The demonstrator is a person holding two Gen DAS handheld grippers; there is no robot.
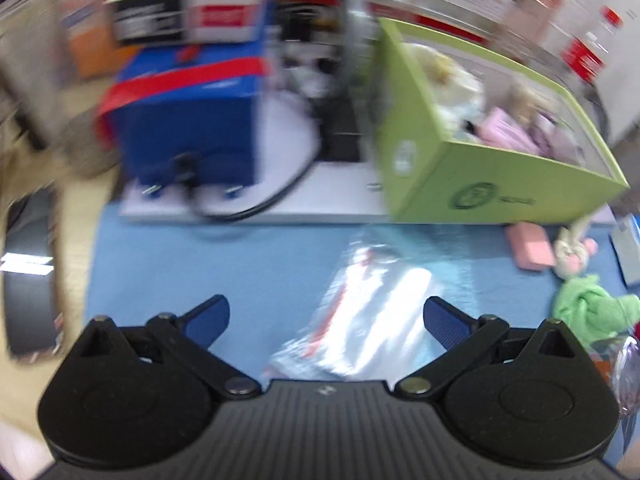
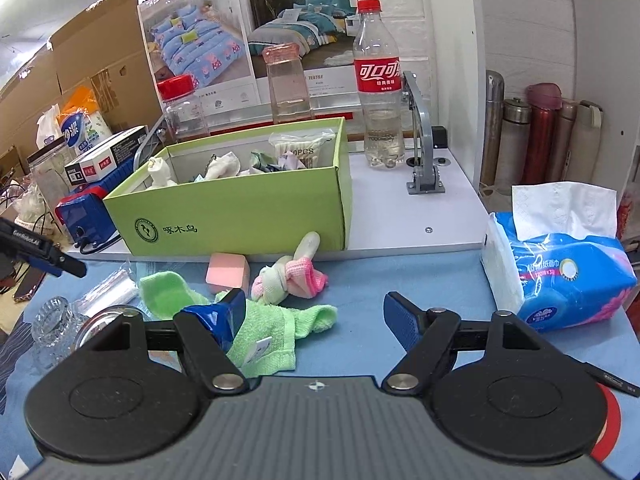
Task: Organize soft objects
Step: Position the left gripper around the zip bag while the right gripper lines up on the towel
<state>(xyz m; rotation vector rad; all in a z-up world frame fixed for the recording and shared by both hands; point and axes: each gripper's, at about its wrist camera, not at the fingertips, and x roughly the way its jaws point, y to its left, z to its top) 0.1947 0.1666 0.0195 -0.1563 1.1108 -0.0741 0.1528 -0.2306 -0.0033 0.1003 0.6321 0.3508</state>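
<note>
Both grippers spread wide, nothing between the fingers. Right gripper (image 2: pixel 314 320) hangs over the blue mat (image 2: pixel 420 284); its left finger sits in front of the green cloth (image 2: pixel 272 332), contact can't be told. Left gripper (image 1: pixel 326 320) is over a clear plastic bag (image 1: pixel 360 312) lying flat on the mat; that view is blurred w/ motion, so detail is poor.

Green cloth lies crumpled on the mat, near edge of the table, w/ a small white tag on it. Just behind it: a knotted pink & white sock bundle (image 2: pixel 288 278), and left of that a pink sponge block (image 2: pixel 227 274), both on the mat just in front of the green box (image 2: pixel 240 220). Box stands on a white board (image 2: pixel 400 216), open top, already holding soft things: white socks, a bag of cotton swabs (image 2: pixel 298 148), other small fabrics.

Right of the mat: blue tissue pack (image 2: pixel 560 276), one sheet sticking up. Behind the box: cola bottle (image 2: pixel 378 92), clear jar w/ red cap (image 2: pixel 184 108), glass bottle w/ pink cap (image 2: pixel 288 84). Left of the box a blue device (image 2: pixel 84 216) w/ cable. Clear glass piece (image 2: pixel 52 320) at mat's left edge
</note>
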